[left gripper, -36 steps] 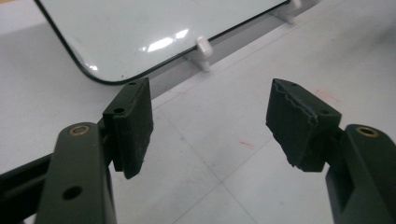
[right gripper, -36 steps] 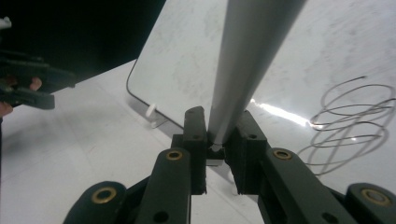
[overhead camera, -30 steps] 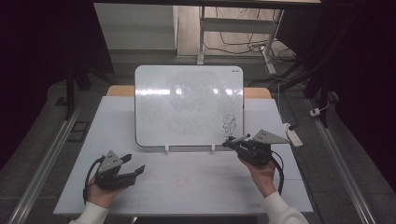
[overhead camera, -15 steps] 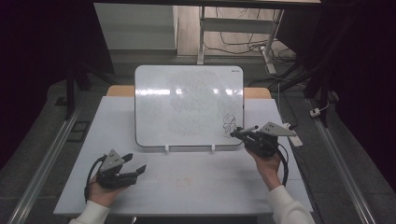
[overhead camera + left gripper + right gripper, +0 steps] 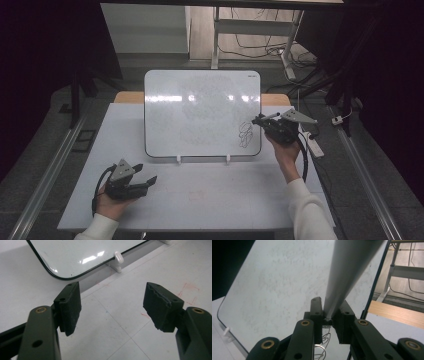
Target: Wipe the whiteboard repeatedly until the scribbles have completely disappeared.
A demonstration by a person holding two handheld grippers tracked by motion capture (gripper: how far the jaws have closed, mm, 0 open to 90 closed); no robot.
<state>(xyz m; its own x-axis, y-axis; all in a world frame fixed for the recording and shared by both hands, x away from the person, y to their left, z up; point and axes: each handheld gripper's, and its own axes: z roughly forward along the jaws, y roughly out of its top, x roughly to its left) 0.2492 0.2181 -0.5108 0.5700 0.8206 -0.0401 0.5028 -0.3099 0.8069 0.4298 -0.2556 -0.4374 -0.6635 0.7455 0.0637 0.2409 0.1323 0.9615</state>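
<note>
Right now I am working at a white counter (image 5: pixel 200 200) with a glossy white rounded-corner whiteboard (image 5: pixel 200 110) propped upright on small white clip feet (image 5: pixel 178 159) at its far middle. My right claw (image 5: pixel 261 120) is raised at the board's right edge, its jaws clamped on a slim grey marker pen (image 5: pixel 347 272); in the right gripper view the pen's barrel runs up and away from between the two jaws. The tip of the claw sits just beside a dark scribble of looping lines (image 5: pixel 245 134) at the lower right of the board. I cannot tell whether the pen tip touches the surface.

My left claw (image 5: pixel 145 180) rests low on the near left of the counter, well apart from the board, with its jaws wide apart and nothing between them; the left gripper view shows the board's lower corner and one clip foot beyond them.

I judge the step in hand to be drawing on the board, with marks laid down only in that one corner. The next move calls for keeping the pen steady in the grip and pressing lightly, since a hard push could tip the propped board backward.
</note>
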